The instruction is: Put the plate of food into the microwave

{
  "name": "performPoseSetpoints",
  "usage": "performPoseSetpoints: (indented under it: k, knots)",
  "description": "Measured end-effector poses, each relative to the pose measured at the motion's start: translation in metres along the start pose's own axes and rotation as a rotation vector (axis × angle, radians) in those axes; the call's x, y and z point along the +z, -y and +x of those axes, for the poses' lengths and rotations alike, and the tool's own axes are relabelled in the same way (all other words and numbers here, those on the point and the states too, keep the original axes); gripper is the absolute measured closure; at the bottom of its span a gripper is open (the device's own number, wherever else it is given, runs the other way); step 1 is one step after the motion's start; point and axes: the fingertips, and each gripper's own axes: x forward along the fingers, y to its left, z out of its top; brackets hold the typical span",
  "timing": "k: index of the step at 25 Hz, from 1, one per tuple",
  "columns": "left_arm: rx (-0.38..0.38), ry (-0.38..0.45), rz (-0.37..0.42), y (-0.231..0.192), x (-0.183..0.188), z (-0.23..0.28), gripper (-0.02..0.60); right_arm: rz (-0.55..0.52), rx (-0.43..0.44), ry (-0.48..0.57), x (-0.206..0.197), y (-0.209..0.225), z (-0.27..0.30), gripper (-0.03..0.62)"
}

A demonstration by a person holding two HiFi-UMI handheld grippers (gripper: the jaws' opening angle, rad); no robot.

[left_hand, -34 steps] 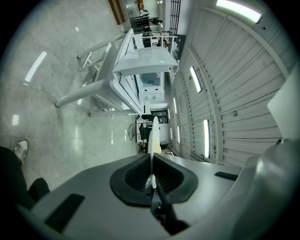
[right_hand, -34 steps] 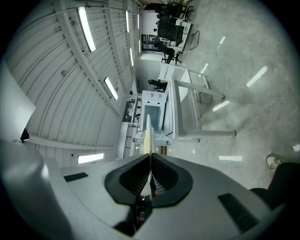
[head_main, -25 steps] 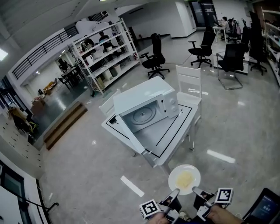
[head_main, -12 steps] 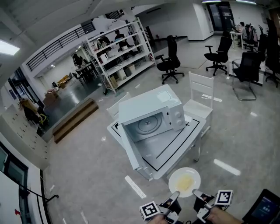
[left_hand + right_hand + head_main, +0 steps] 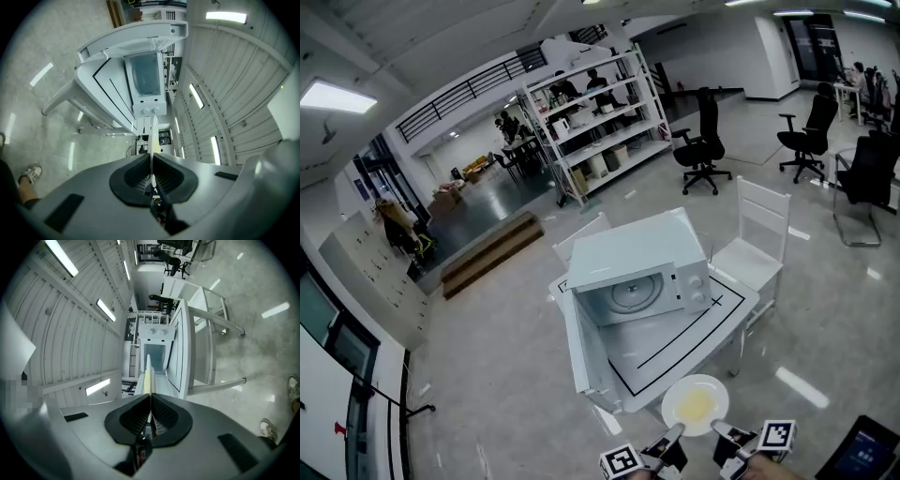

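Observation:
A white plate (image 5: 696, 404) with yellow food on it hangs in the air just short of the near edge of a white table (image 5: 712, 319). My left gripper (image 5: 674, 433) is shut on the plate's near-left rim, and my right gripper (image 5: 717, 431) is shut on its near-right rim. A white microwave (image 5: 647, 255) stands on the table with its door (image 5: 577, 352) swung open toward me and its turntable showing. In the left gripper view the plate (image 5: 153, 136) is edge-on between the jaws. The right gripper view shows the same plate (image 5: 148, 376), with the microwave (image 5: 155, 350) beyond.
A white chair (image 5: 759, 239) stands to the right of the table and another chair's back (image 5: 581, 234) rises behind the microwave. Black office chairs (image 5: 703, 141) and a white shelf rack (image 5: 595, 117) are farther off. A dark tablet (image 5: 867, 455) sits at the bottom right.
The table and microwave have come nearer and slid right and down in the head view. The plate stays held by both grippers, now at the table's near edge.

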Motion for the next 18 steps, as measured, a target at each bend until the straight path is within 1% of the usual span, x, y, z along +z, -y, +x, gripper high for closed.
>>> performPoseSetpoints:
  k: [4,6,9,14,18]
  knots:
    - [0.009,0.069,0.005,0.002,0.009,0.01,0.566,0.019,0.003,-0.055,0.014,-0.001,0.011,0.582]
    - [0.004,0.102,0.005,0.003,0.016,0.017,0.565,0.01,-0.002,-0.082,0.024,0.001,0.018,0.582]
    - [0.003,0.144,0.004,0.003,0.021,0.026,0.565,-0.012,0.019,-0.118,0.037,0.0,0.026,0.582]
    - [0.01,0.173,0.014,0.002,0.032,0.047,0.565,-0.005,-0.005,-0.141,0.06,0.006,0.036,0.582]
    - [0.004,0.185,0.003,0.003,0.05,0.064,0.566,-0.01,0.021,-0.149,0.077,0.007,0.057,0.582]
